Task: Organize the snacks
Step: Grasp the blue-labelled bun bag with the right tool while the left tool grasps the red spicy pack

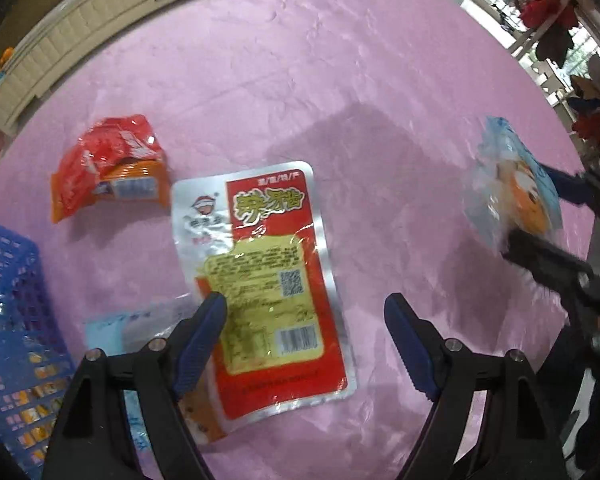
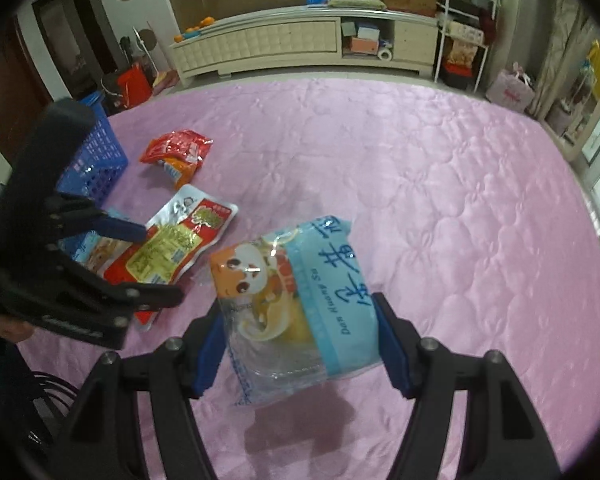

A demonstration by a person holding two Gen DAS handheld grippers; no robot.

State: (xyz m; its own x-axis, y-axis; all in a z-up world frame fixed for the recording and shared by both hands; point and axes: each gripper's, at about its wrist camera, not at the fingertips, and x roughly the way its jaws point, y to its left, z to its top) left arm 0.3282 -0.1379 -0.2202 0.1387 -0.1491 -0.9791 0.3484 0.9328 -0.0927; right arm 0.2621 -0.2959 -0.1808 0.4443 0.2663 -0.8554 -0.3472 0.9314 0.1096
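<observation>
My right gripper [image 2: 298, 332] is shut on a light blue snack bag [image 2: 296, 300] with a cartoon face and holds it above the pink cloth; it also shows in the left wrist view [image 1: 508, 184]. My left gripper [image 1: 304, 312] is open and hovers over a red and silver snack packet [image 1: 268, 280], which lies flat on the cloth and also shows in the right wrist view [image 2: 172, 244]. A crumpled red and orange packet [image 1: 108, 168] lies further left. A pale blue packet [image 1: 116, 328] lies partly under the red and silver one. A blue plastic basket [image 1: 12, 320] stands at the left.
The pink quilted cloth [image 2: 460, 220] covers the whole table. A cream cabinet [image 2: 300, 40] with shelves stands beyond the far edge, a white rack [image 2: 464, 24] to its right. The basket [image 2: 96, 160] holds several small packets.
</observation>
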